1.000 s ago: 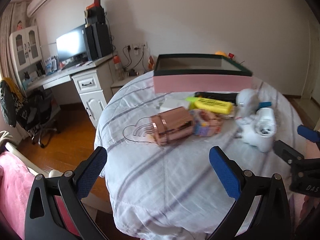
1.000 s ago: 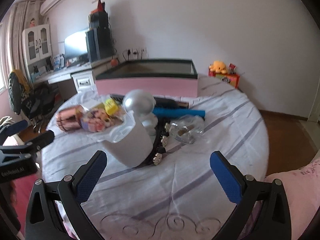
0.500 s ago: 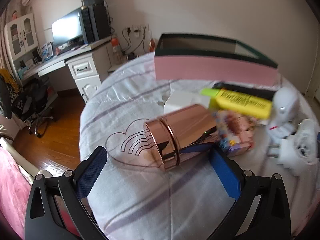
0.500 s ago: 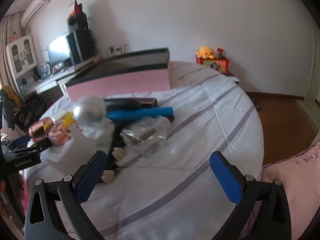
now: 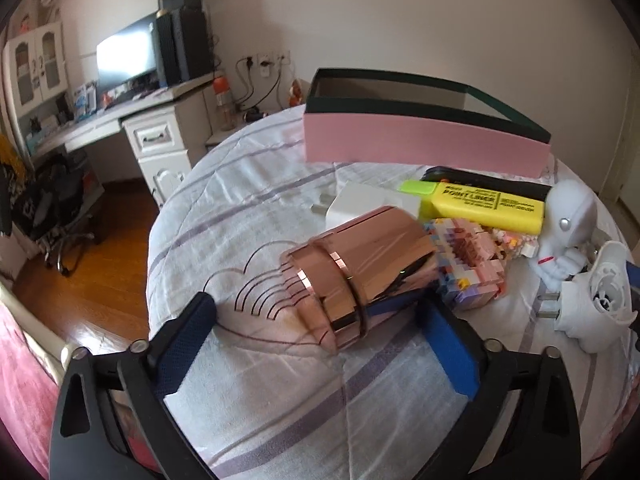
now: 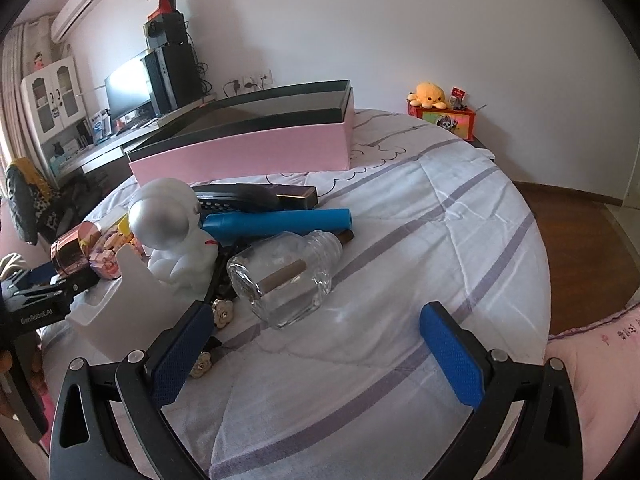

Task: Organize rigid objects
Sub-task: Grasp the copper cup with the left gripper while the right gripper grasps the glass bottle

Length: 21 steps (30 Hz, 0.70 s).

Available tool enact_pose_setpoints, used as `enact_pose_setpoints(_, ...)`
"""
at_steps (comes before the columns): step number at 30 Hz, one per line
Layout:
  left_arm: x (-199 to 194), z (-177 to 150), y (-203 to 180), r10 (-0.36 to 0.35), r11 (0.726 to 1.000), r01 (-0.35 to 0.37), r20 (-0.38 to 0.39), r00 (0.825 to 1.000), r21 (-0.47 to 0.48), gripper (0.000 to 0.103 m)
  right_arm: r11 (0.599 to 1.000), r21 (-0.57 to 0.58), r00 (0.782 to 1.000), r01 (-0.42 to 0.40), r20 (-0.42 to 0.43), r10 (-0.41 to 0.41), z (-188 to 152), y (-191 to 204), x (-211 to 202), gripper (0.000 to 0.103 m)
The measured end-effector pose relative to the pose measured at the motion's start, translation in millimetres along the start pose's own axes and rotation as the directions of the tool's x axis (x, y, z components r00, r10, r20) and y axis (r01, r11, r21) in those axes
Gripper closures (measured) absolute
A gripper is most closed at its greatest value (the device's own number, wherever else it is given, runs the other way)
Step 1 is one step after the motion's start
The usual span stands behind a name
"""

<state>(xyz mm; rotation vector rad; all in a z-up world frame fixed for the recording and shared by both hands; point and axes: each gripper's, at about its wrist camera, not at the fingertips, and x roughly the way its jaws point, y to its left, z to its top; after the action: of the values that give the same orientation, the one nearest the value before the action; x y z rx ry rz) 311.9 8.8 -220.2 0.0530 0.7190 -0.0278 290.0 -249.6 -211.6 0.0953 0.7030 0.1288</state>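
1. The step in hand looks like the pickup of the rose-gold canister (image 5: 356, 276), which lies on its side on the bed (image 5: 248, 200), toward the bed's left edge and well short of the pink box (image 5: 420, 144) at the far edge. The left gripper (image 5: 320, 344) stands wide, its blue pads on either side of the canister's near end and not yet touching it.

2. The left gripper would do well to go a little deeper before closing, so the pads meet the smooth body past the raised band rather than the lid end. The metal looks slick and round, so a grip across the widest part should hold best.

3. The block-built toy (image 5: 468, 264) lies just beside the canister, apparently touching it, with the white charger (image 5: 360, 204) and yellow highlighter (image 5: 480, 204) close behind. A straight lift before any sideways travel should avoid dragging them.

4. The bedcover is soft and creased; pressing down could roll the canister away, so the closing should be level and gentle.

5. The right gripper (image 6: 316, 352) is also wide and holds nothing, hovering near the clear glass bottle (image 6: 284, 276), beside the white astronaut figure (image 6: 172, 236) and blue tube (image 6: 280, 222). It is best kept clear of the left gripper's path to the box.
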Motion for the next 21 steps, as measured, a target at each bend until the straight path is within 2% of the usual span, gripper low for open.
enact_pose_setpoints(2, -0.8, 2.3, -1.1, 0.000, 1.000, 0.000, 0.001, 1.000, 0.018, 0.010, 1.000, -0.001, 1.000, -0.009, -0.002, 0.009, 0.9, -1.8, 1.2, 0.000)
enact_pose_setpoints(4, -0.7, 5.4, -0.5, -0.035, 0.999, 0.035, -0.003, 0.999, 0.017, 0.023, 1.000, -0.006, 1.000, -0.009, -0.008, 0.009, 1.4, -1.2, 1.3, 0.000)
enact_pose_setpoints(5, -0.4, 6.7, 0.7, -0.051, 0.999, 0.051, -0.005, 0.999, 0.007, 0.035, 1.000, -0.007, 1.000, -0.011, -0.015, 0.011, 2.3, -1.5, 1.9, 0.000)
enact_pose_setpoints(6, 1.2, 8.3, 2.5, -0.073, 0.997, 0.072, -0.014, 0.997, -0.010, 0.041, 1.000, -0.005, 1.000, -0.013, -0.022, 0.013, 3.6, -2.1, 2.5, 0.000)
enact_pose_setpoints(16, -8.1, 8.8, 11.9, -0.092, 0.996, 0.092, -0.012, 0.996, -0.009, 0.046, 1.000, -0.006, 0.998, -0.005, -0.056, 0.005, 20.5, -2.9, 11.6, 0.000)
enact_pose_setpoints(21, -16.3, 10.3, 12.9, -0.122, 0.992, 0.122, -0.002, 0.993, -0.013, 0.051, 0.999, -0.045, 0.996, -0.004, -0.089, 0.000, 31.4, 6.1, 24.3, 0.002)
